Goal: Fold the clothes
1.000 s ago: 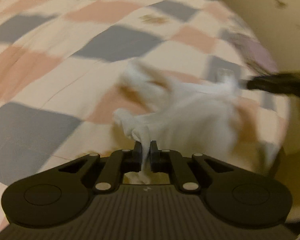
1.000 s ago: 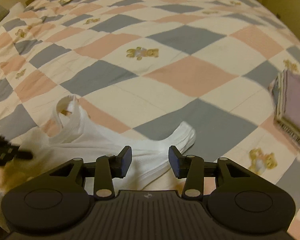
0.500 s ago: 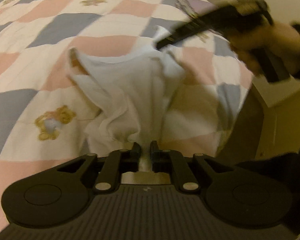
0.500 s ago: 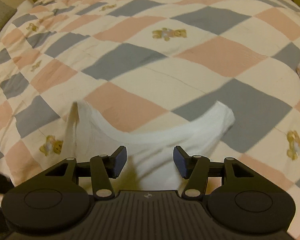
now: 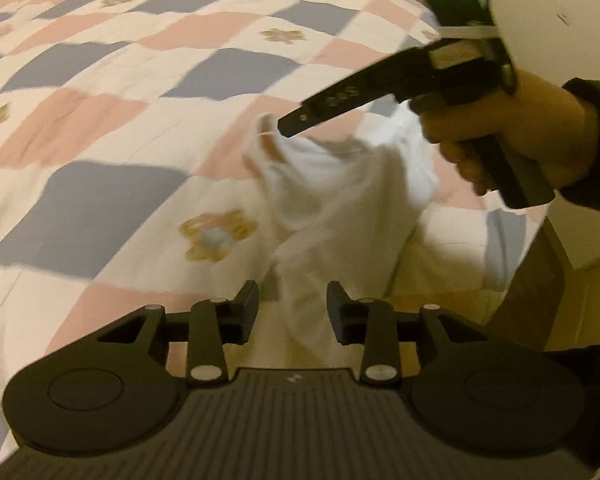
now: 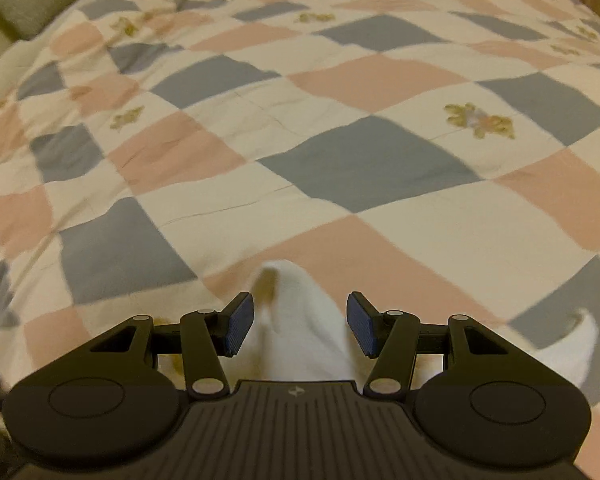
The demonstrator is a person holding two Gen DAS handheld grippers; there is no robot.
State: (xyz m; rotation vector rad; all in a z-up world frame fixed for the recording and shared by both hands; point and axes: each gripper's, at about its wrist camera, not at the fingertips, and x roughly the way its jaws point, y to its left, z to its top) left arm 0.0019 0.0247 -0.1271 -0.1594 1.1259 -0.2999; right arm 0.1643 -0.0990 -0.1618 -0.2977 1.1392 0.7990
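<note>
My left gripper (image 5: 293, 307) has its jaws spread, gripping nothing, white cloth between them. The white garment (image 5: 340, 196) lies bunched, unfolded, near the bed's (image 5: 100, 120) edge. My right gripper (image 6: 300, 322) likewise gapes over a cloth peak, so folding remains.

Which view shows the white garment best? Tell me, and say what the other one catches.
The left wrist view: the white garment shows as a whole bunched heap on the checked quilt, blurred. The right wrist view shows only a folded peak between its claw fingers plus one corner at right.
</note>
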